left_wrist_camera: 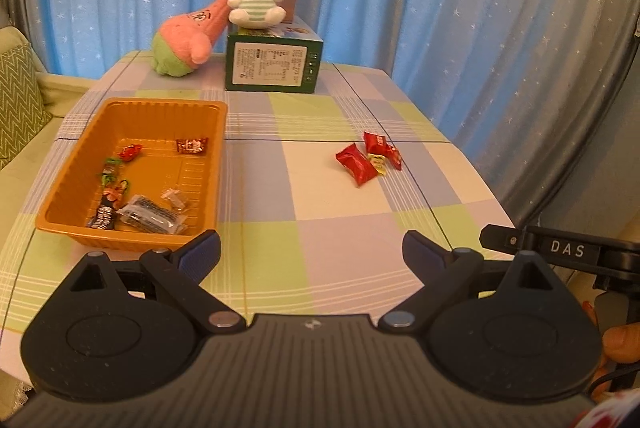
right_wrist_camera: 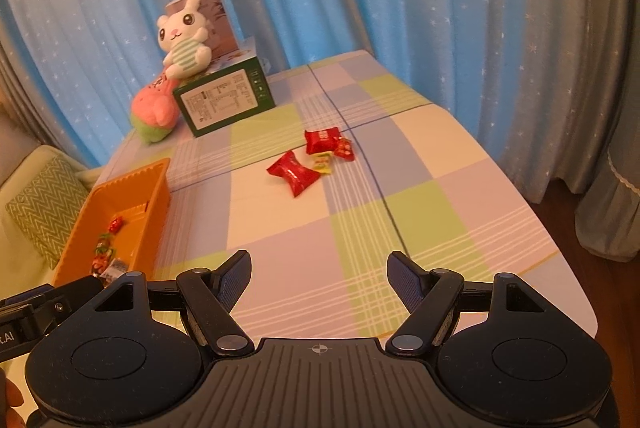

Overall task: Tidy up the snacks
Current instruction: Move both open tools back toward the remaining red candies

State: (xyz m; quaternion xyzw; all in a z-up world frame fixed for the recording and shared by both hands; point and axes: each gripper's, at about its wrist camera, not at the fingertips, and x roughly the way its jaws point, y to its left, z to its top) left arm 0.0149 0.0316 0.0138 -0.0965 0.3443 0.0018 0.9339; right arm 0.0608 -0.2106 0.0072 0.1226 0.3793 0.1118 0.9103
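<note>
Snacks: a small cluster of wrapped candies [right_wrist_camera: 316, 159] lies loose on the checked tablecloth [right_wrist_camera: 280, 228], well apart from the orange tray [left_wrist_camera: 132, 240] that already holds several others.
Handling: likely light, soft and crinkly, the foil slippery; the largest red packet [right_wrist_camera: 295, 172] looks best pinched across its puffed middle rather than its twisted ends.
Right gripper [right_wrist_camera: 319, 276]: jaws well apart, empty, touching nothing, short of the candies.
Left gripper [left_wrist_camera: 312, 252]: jaws wide, empty, its left finger just beside the tray's near corner.
</note>
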